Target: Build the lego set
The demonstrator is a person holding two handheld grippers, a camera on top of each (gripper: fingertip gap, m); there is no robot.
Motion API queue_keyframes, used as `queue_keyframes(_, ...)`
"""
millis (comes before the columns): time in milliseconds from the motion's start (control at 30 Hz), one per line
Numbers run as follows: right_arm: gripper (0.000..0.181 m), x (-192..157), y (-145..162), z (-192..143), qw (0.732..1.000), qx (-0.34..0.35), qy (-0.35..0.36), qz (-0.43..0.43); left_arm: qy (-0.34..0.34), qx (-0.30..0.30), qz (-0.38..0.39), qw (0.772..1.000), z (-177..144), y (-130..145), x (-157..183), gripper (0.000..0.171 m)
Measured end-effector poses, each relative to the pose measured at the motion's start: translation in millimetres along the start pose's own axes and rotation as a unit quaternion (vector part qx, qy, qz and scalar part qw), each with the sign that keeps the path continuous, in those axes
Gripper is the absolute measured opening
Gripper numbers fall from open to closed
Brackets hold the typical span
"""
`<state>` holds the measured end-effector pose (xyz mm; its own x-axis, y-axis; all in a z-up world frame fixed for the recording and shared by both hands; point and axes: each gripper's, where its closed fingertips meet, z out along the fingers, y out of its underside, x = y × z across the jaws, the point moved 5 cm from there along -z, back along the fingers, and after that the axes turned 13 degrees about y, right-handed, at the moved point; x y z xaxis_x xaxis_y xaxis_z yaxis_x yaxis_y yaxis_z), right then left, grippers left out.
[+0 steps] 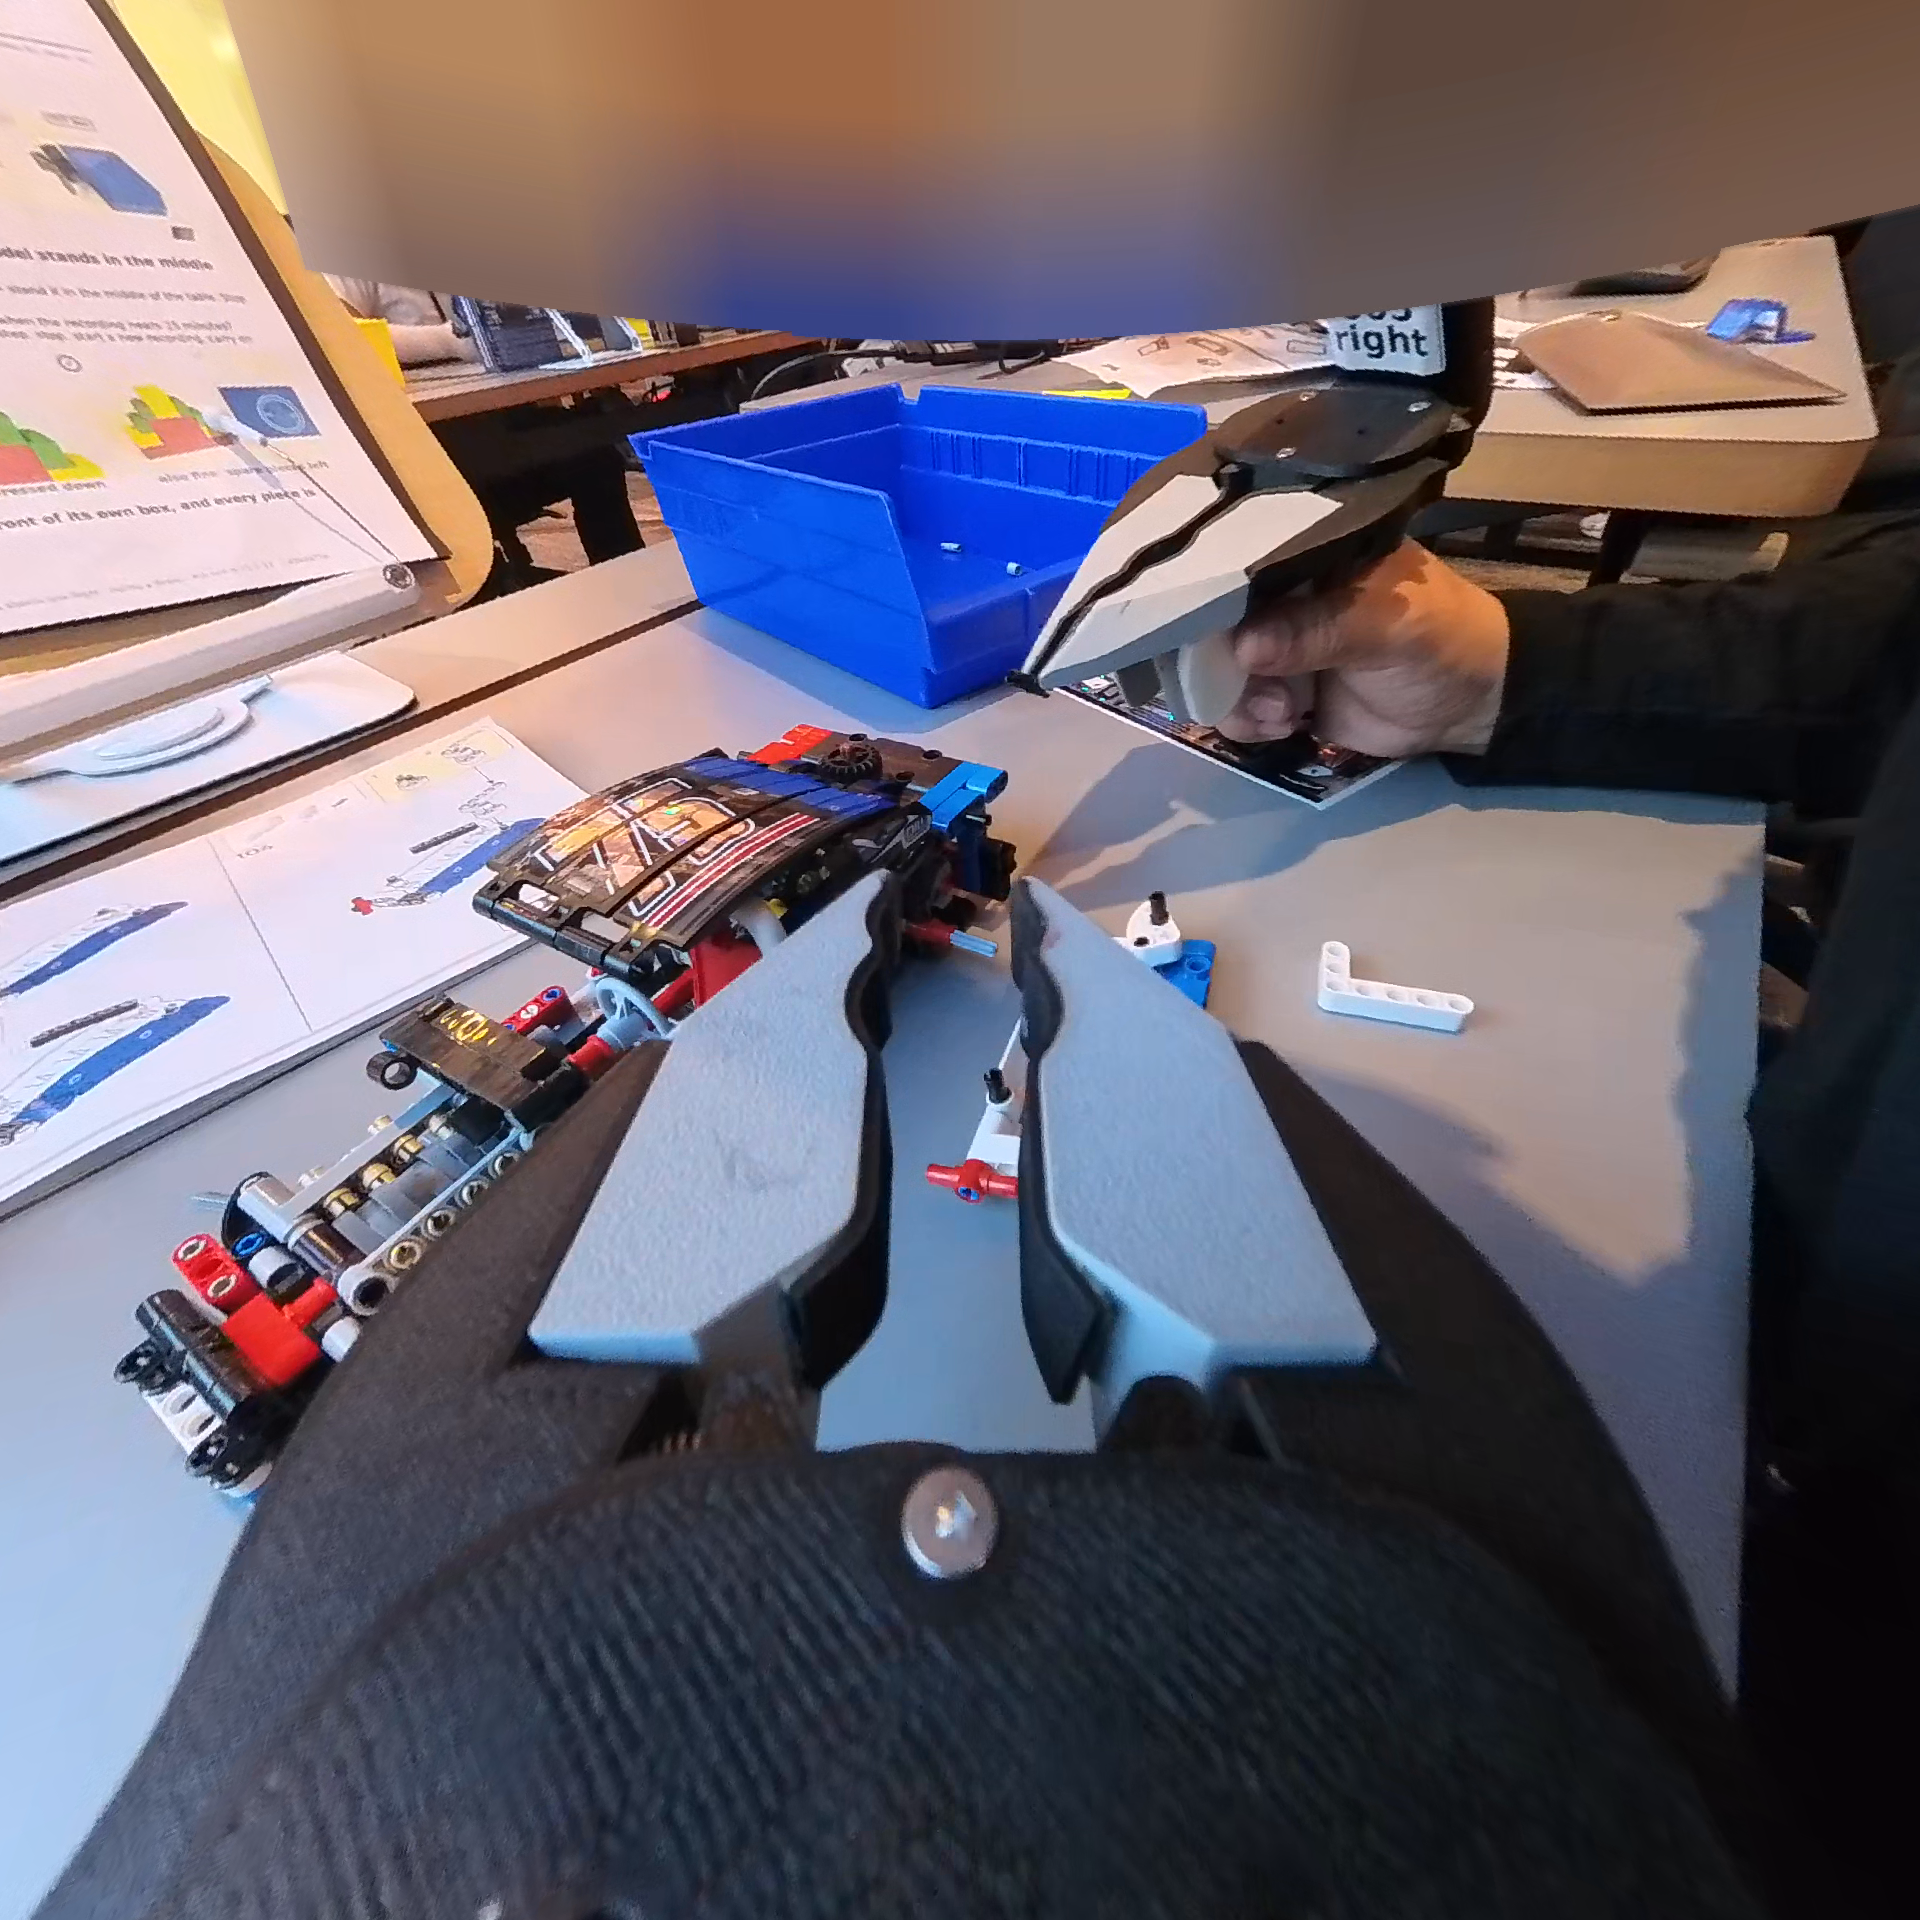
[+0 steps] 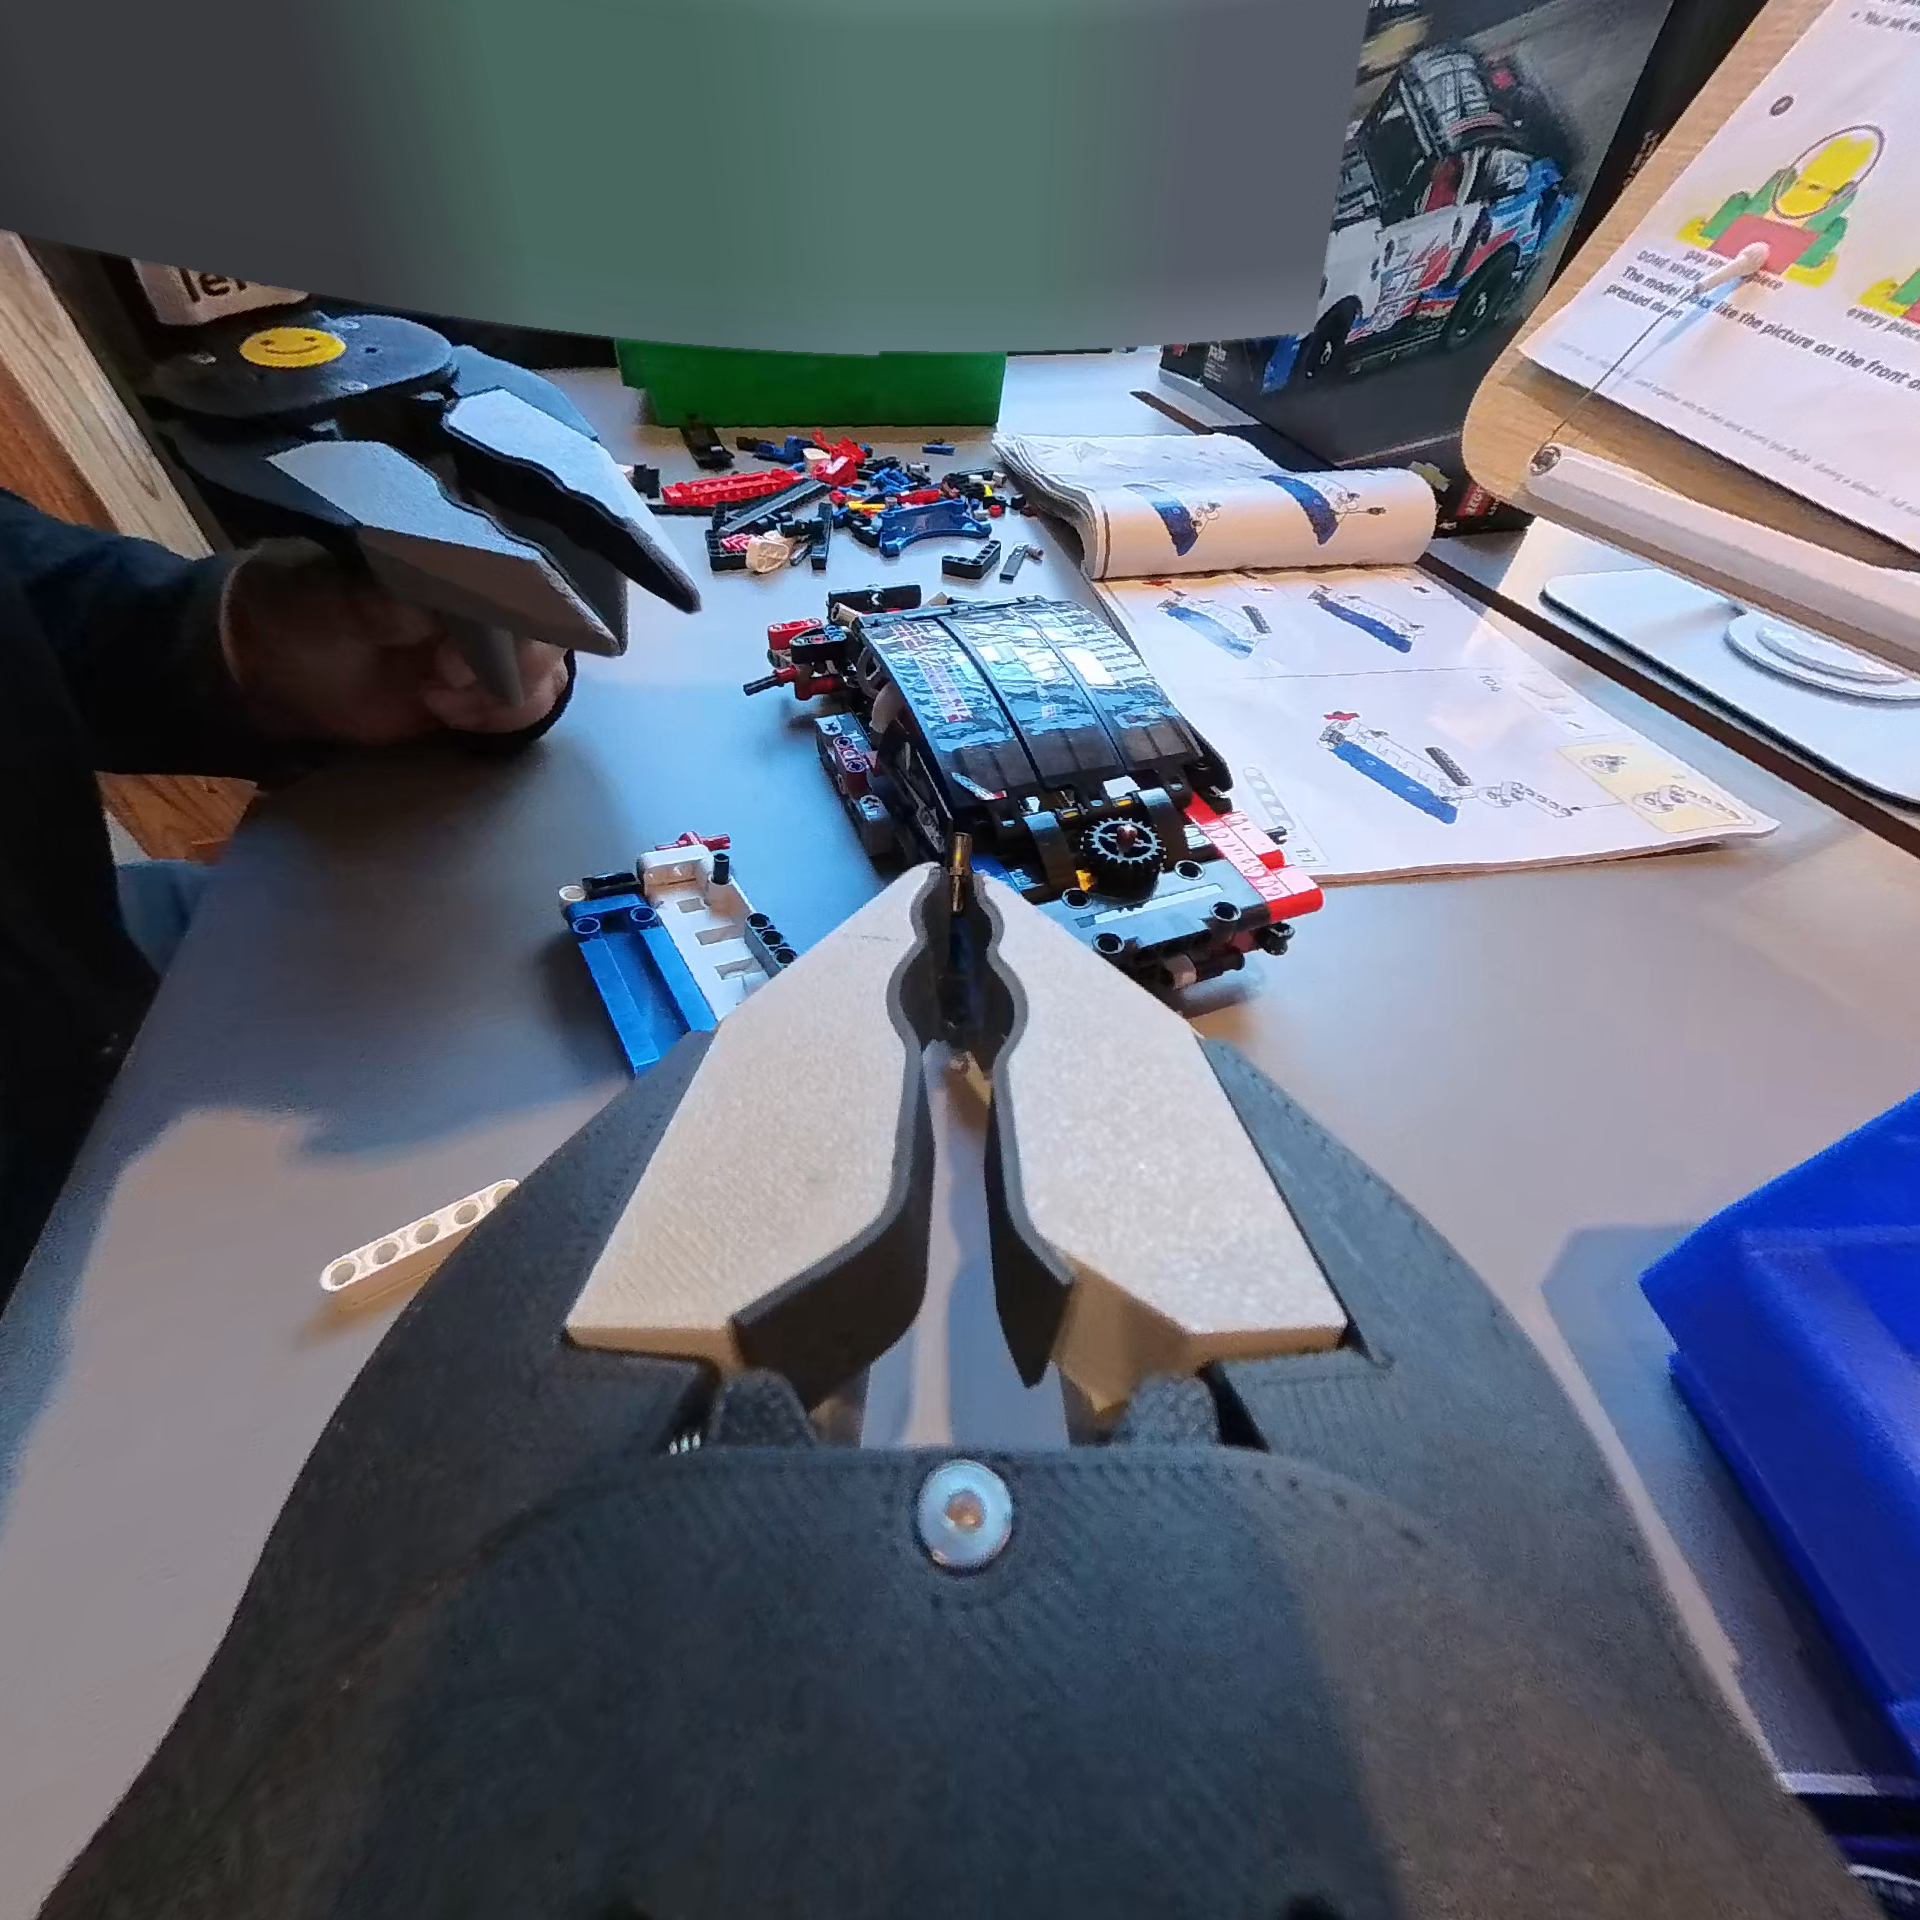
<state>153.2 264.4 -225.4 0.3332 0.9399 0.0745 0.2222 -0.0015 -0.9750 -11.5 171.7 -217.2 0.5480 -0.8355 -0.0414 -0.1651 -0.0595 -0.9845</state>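
Observation:
The partly built black, blue and red car model (image 1: 707, 852) lies on the grey table; it also shows in the right wrist view (image 2: 1039, 727). My left gripper (image 1: 951, 914) is open and empty, just right of the model, above a small white, blue and red sub-assembly (image 1: 987, 1132). My right gripper (image 2: 956, 904) is shut on a small black pin (image 2: 958, 868), held in the air near the model's rear gear end. A white L-shaped beam (image 1: 1392, 992) lies to the right. In the left wrist view the right gripper (image 1: 1039, 681) hovers in front of the blue bin.
A blue bin (image 1: 914, 530) stands behind the model. The open instruction booklet (image 1: 260, 935) lies beside it. A pile of loose pieces (image 2: 852, 499) and a green bin (image 2: 810, 384) sit at the far side. The set's box (image 2: 1455, 260) and a propped instruction sheet (image 2: 1766, 208) stand nearby.

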Motion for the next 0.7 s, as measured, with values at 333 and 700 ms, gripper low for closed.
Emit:
queue_keyframes(333, 0.000, 0.7, -0.1, -0.2, 1.000, 0.000, 0.002, -0.001, 0.007, -0.007, -0.007, 1.000, 1.7, 1.3, -0.7, 0.017)
queue_keyframes(700, 0.000, 1.5, -0.9, -2.6, 1.000, 0.002, 0.012, -0.011, 0.003, -0.010, 0.001, 1.000, 2.2, 1.4, 0.1, 0.017)
